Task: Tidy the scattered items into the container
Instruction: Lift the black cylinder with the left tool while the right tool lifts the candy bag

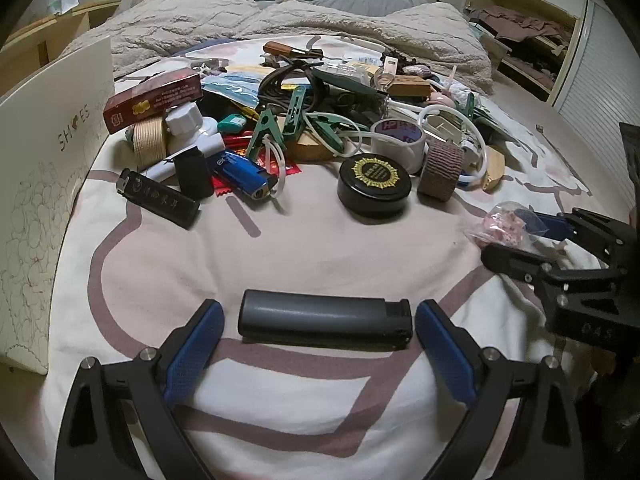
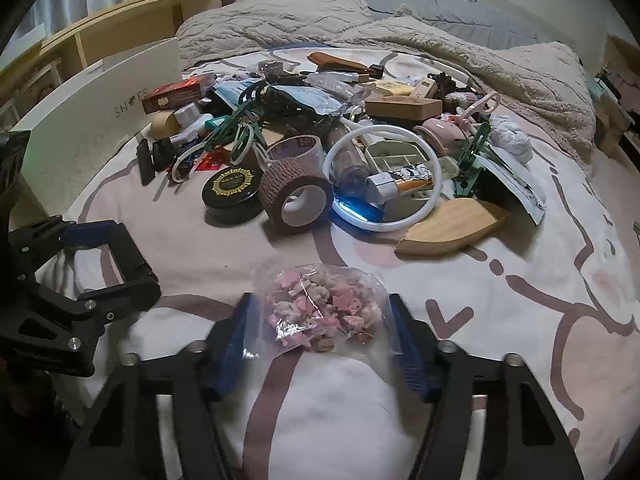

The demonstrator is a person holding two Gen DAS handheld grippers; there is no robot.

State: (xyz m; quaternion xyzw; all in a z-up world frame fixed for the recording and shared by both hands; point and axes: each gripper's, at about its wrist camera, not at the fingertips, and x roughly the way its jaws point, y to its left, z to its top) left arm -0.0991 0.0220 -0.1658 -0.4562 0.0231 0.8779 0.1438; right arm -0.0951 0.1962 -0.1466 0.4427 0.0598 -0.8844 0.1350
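Two grippers: both low over the bedsheet (image 1: 320, 248), each straddling one item in front of the clutter pile
Grey lighter (image 1: 325, 325): lies flat on the sheet, lengthwise between the left gripper's blue pads, a small gap showing at each end
Left gripper (image 1: 320, 326): fingers spread wide, not touching the lighter; also seen from the right wrist view (image 2: 110, 252)
Clear bag of pink pieces (image 2: 320, 312): rests on the sheet between the right gripper's fingers, its plastic edges reaching both pads
Right gripper (image 2: 320, 334): fingers apart around the bag; whether the pads press the plastic I cannot tell
Shoe box (image 1: 48, 184): white, upright wall at the left edge of the bed, marked "SHOES", well apart from both items
Pile behind: black round tin with gold emblem (image 1: 374, 184) nearest the sheet's bare area, brown bandage roll (image 2: 296, 196) just beside it, blue lighter (image 1: 242, 174) and black lighter (image 1: 158, 198) toward the box, red carton (image 1: 152, 100) at the back left, wooden leaf-shaped piece (image 2: 452, 228) at the right
Beyond: beige blanket (image 1: 280, 20) bunched across the far end of the bed
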